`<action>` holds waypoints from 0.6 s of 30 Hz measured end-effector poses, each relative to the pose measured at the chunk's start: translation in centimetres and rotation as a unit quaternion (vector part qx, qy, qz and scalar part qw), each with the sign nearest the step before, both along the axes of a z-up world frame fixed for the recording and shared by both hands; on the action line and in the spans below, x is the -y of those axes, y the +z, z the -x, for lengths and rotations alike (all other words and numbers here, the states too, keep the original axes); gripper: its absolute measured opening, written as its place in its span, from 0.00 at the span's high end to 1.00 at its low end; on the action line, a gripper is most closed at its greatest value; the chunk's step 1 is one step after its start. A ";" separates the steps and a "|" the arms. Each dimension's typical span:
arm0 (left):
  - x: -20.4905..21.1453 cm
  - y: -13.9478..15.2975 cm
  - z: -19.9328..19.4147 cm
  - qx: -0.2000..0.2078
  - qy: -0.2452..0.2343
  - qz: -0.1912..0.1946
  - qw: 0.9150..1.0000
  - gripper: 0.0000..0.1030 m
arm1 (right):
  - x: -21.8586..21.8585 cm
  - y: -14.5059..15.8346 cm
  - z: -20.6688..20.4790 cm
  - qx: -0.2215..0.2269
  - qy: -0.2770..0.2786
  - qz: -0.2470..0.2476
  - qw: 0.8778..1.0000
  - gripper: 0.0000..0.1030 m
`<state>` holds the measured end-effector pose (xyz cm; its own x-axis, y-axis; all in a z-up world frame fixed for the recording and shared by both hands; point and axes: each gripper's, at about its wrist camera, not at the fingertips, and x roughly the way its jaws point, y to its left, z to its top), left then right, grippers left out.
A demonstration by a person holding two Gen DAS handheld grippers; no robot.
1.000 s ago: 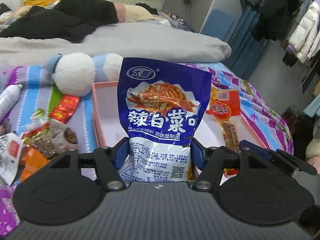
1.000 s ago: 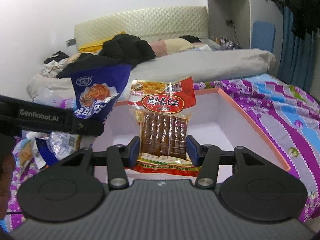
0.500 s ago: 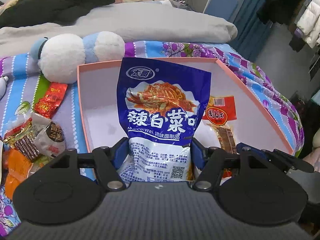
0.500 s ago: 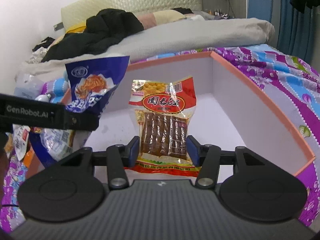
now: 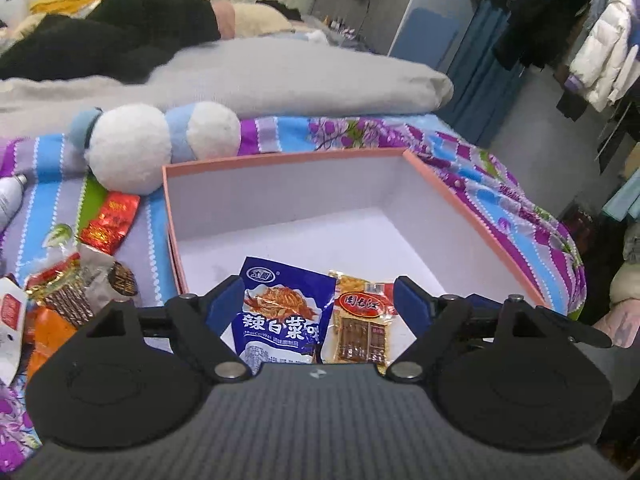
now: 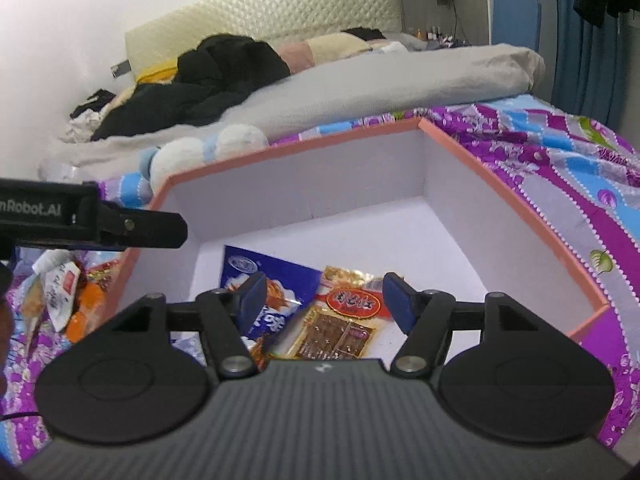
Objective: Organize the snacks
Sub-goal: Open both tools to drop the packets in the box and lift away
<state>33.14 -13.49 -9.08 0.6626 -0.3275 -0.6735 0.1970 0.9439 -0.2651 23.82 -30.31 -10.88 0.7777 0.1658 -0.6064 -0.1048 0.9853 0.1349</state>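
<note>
Both tongs wide, empty: left tongs [image 5: 320, 304], right tongs [image 6: 324, 298] above blue packet [image 5: 280, 312] and red packet [image 5: 362, 326] in box [image 5: 280, 160]. Risk: lowered fingers snag packets, drag them askew.

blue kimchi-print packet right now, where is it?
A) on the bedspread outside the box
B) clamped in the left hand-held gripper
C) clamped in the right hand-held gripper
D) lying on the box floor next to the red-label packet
D: the blue packet lies on the floor of the pink box beside the red-label packet, and both the left hand-held gripper and the right hand-held gripper stand open, gripping nothing.
</note>
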 end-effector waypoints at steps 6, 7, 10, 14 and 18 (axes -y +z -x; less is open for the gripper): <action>-0.9 2.5 3.9 0.024 0.005 0.004 1.000 0.18 | -0.5 2.4 2.8 0.032 0.007 -0.005 0.999 0.36; -1.1 2.9 4.6 0.029 0.004 0.004 1.000 0.18 | -0.7 2.7 3.3 0.036 0.009 -0.007 0.999 0.36; -1.7 3.9 6.6 0.041 0.008 -0.001 0.999 0.18 | -1.1 3.7 4.8 0.051 0.015 -0.014 0.998 0.36; -2.9 5.1 9.3 0.056 0.009 -0.001 0.998 0.18 | -1.8 4.6 6.7 0.065 0.026 -0.024 0.997 0.36; -4.2 5.8 11.8 0.067 0.016 -0.006 0.998 0.18 | -2.8 5.3 8.6 0.078 0.036 -0.029 0.996 0.36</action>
